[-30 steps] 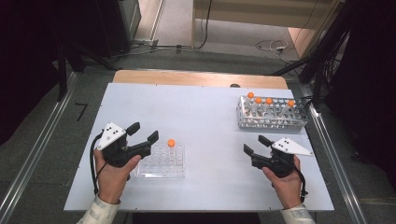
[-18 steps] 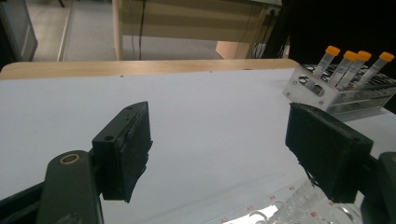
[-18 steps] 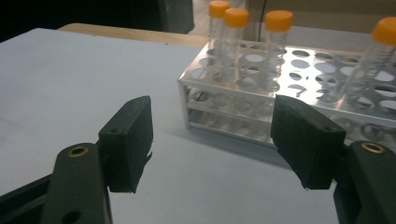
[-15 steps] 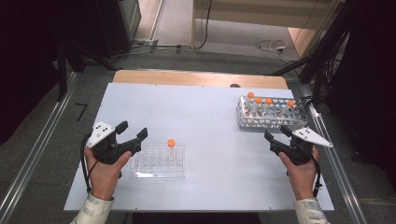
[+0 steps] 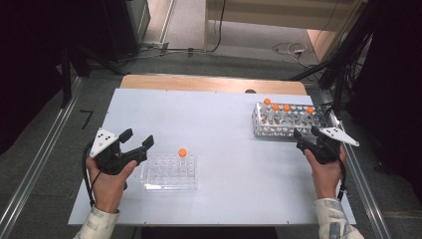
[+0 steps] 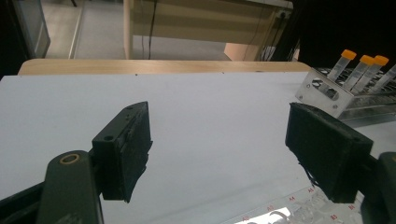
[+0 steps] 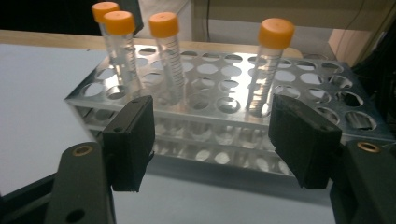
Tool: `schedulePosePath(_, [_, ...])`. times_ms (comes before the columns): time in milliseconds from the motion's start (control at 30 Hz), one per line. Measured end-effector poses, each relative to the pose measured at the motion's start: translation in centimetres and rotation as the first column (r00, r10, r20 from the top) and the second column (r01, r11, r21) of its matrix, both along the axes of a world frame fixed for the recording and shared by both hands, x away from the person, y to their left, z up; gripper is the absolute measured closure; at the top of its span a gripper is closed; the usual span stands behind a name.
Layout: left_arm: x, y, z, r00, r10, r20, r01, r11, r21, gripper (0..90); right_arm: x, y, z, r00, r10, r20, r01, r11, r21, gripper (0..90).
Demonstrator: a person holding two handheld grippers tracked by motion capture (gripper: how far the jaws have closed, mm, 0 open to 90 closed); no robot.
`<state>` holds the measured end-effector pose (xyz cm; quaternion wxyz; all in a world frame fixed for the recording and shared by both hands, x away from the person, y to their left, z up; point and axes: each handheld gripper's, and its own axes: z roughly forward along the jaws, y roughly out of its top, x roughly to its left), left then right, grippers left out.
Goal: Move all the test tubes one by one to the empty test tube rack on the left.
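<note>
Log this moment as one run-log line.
right gripper: open, empty, facing metal rack | tubes in metal rack: four, orange caps | left gripper: open, empty, beside clear rack | clear rack: one tube

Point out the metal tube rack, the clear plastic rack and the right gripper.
metal tube rack [image 7: 299, 95]: right gripper view, bare perforated top plate.
clear plastic rack [image 5: 166, 174]: high view, top face with empty wells.
right gripper [image 5: 306, 135]: high view, midway between the fingertips.

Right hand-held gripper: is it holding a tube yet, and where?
Nothing is held. The right hand-held gripper stands open in front of the metal rack, short of its orange-capped tubes.
</note>
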<state>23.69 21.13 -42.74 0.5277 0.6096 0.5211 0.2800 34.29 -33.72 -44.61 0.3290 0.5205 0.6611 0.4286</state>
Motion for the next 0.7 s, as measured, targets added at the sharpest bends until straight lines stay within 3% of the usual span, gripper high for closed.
schedulePosePath(533, [0.0, 0.1, 0.1, 1.0, -0.004, 0.005, 0.004, 0.9999, -0.011, 22.7, 4.4, -1.1, -0.2, 0.9937, -0.111, -0.019, 0.11, 0.994, -0.02, 40.0])
schedulePosePath(700, [0.0, 0.1, 0.1, 1.0, -0.002, 0.005, 0.002, 0.9999, -0.017, 22.9, 5.4, -1.0, -0.4, 0.9928, -0.117, -0.025, 0.116, 0.993, -0.023, 49.8])
